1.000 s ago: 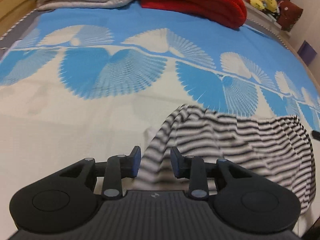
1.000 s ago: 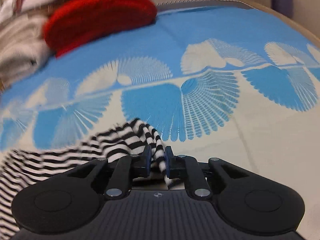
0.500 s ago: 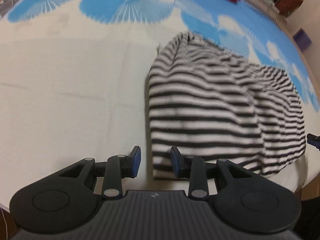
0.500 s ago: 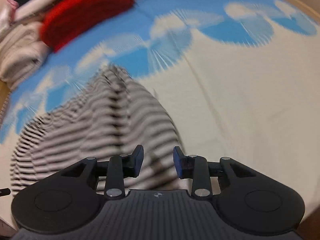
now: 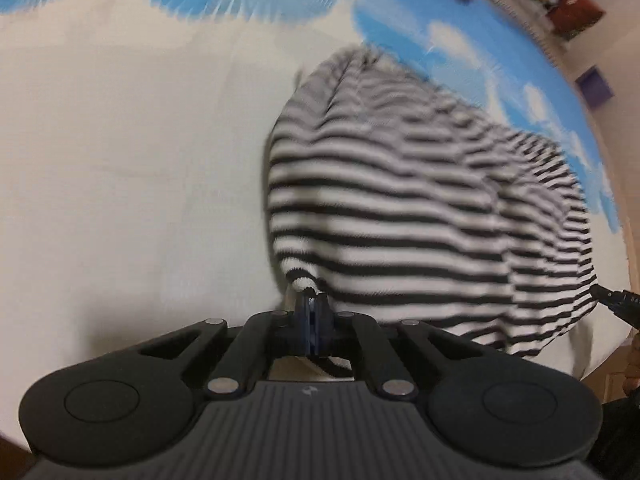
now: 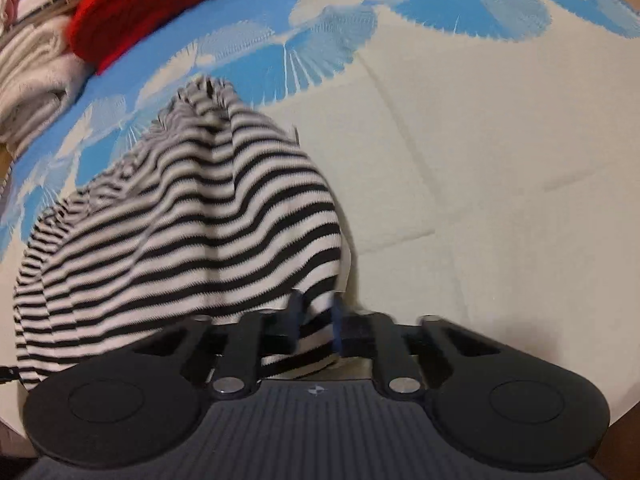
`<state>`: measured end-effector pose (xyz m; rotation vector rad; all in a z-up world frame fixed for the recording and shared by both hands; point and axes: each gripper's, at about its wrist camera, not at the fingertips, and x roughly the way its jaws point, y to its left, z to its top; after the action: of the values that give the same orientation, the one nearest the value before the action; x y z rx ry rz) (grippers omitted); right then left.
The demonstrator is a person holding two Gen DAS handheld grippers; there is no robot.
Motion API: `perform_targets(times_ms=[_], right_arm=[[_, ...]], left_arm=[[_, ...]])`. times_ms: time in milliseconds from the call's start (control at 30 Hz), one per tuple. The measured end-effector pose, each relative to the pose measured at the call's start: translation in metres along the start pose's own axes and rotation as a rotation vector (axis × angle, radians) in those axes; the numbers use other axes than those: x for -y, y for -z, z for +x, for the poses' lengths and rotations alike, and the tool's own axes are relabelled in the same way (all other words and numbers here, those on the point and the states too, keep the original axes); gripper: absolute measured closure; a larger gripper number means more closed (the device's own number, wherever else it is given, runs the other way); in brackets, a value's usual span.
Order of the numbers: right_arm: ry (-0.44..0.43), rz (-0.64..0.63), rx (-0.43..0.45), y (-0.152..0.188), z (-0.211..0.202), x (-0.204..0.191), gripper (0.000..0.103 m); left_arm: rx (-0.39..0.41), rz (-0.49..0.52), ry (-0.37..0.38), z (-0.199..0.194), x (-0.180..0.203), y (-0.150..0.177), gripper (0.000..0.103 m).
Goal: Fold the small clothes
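I'm looking down on the bed (image 5: 120,168), its cream and blue fan-print cover spread wide. A red blanket (image 6: 152,4) and a pale folded one (image 6: 32,80) sit along the far edge. The striped garment (image 5: 400,208) lies humped near the bed's front edge — black and white bands, still unfolded. My left claw (image 5: 314,304) is pressed together, pinching one near corner of it. My right claw (image 6: 316,312) is closing — the other near corner sits between its jaws.
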<state>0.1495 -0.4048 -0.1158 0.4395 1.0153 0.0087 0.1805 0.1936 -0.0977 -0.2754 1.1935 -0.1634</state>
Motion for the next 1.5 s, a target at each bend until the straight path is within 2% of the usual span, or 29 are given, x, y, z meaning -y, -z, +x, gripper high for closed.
perform_targets(times_ms=[100, 133, 200, 233, 267, 333, 400, 467, 533, 567, 633, 700, 767, 833, 867, 900, 967, 1000, 1033, 1100, 1167, 1233, 1367, 1433, 1500], right_arm=[[-0.077, 0.051, 0.101, -0.004, -0.026, 0.007, 0.097], [-0.099, 0.060, 0.139, -0.006, -0.035, 0.009, 0.097], [-0.122, 0.073, 0.194, -0.006, -0.049, 0.013, 0.098], [-0.113, 0.073, 0.203, -0.006, -0.052, 0.015, 0.098], [-0.088, 0.063, 0.196, -0.005, -0.050, 0.015, 0.098], [-0.002, 0.015, 0.119, 0.000, -0.035, 0.012, 0.098], [0.061, -0.034, 0.014, 0.007, -0.013, 0.008, 0.098], [0.094, -0.060, -0.042, 0.010, -0.001, 0.007, 0.097], [0.154, -0.079, -0.017, 0.009, -0.003, 0.002, 0.097], [0.204, -0.106, 0.036, 0.008, -0.009, -0.002, 0.096], [0.243, -0.129, 0.159, 0.003, -0.023, -0.010, 0.096], [0.181, -0.143, 0.236, 0.000, -0.035, -0.015, 0.096], [0.091, -0.167, 0.244, 0.002, -0.036, -0.022, 0.096], [-0.032, -0.174, 0.176, 0.003, -0.026, -0.028, 0.094], [-0.065, -0.175, 0.132, 0.005, -0.019, -0.029, 0.086], [-0.054, -0.197, 0.067, 0.007, -0.007, -0.032, 0.083], [0.103, -0.283, -0.040, 0.015, 0.018, -0.035, 0.083], [0.161, -0.311, -0.059, 0.017, 0.025, -0.033, 0.083], [0.173, -0.306, -0.042, 0.014, 0.023, -0.034, 0.083], [0.167, -0.295, 0.024, 0.007, 0.013, -0.038, 0.082], [0.129, -0.267, 0.083, -0.001, 0.005, -0.043, 0.080], [0.068, -0.267, 0.138, -0.009, 0.000, -0.051, 0.080], [-0.041, -0.332, 0.209, -0.027, 0.009, -0.086, 0.079], [-0.061, -0.319, 0.192, -0.035, 0.019, -0.098, 0.079], [-0.032, -0.312, 0.152, -0.043, 0.036, -0.105, 0.079]], left_arm=[[0.132, -0.035, 0.021, -0.031, -0.009, -0.001, 0.102], [0.155, -0.045, 0.010, -0.038, -0.014, 0.001, 0.102], [0.150, -0.055, -0.042, -0.042, -0.024, 0.004, 0.102], [0.101, -0.065, -0.063, -0.035, -0.029, 0.007, 0.102], [0.041, -0.055, -0.101, -0.026, -0.032, 0.010, 0.102], [-0.071, 0.017, -0.150, -0.004, -0.026, 0.018, 0.102], [-0.087, 0.105, -0.179, 0.003, -0.012, 0.020, 0.102], [-0.046, 0.124, -0.177, -0.004, -0.004, 0.018, 0.102], [0.024, 0.119, -0.177, -0.017, 0.001, 0.014, 0.101], [0.058, 0.118, -0.162, -0.023, 0.003, 0.012, 0.100], [0.104, 0.115, -0.097, -0.029, 0.013, 0.009, 0.093], [0.118, 0.132, -0.047, -0.027, 0.025, 0.005, 0.093], [0.106, 0.174, -0.013, -0.016, 0.041, 0.001, 0.090], [0.073, 0.223, 0.002, -0.004, 0.058, -0.001, 0.079], [0.048, 0.248, -0.002, 0.005, 0.068, -0.002, 0.074], [0.021, 0.270, -0.020, 0.014, 0.072, -0.003, 0.063], [-0.062, 0.304, -0.101, 0.036, 0.078, -0.004, 0.058], [-0.091, 0.288, -0.127, 0.043, 0.078, -0.007, 0.055], [-0.097, 0.242, -0.127, 0.044, 0.076, -0.013, 0.055], [-0.046, 0.188, -0.128, 0.036, 0.076, -0.022, 0.055], [0.055, 0.221, -0.169, 0.025, 0.086, -0.028, 0.055], [0.120, 0.246, -0.142, 0.020, 0.097, -0.034, 0.055], [0.171, 0.251, -0.061, 0.023, 0.114, -0.047, 0.055], [0.168, 0.247, -0.026, 0.030, 0.123, -0.055, 0.055], [0.151, 0.254, -0.043, 0.041, 0.126, -0.062, 0.055]])
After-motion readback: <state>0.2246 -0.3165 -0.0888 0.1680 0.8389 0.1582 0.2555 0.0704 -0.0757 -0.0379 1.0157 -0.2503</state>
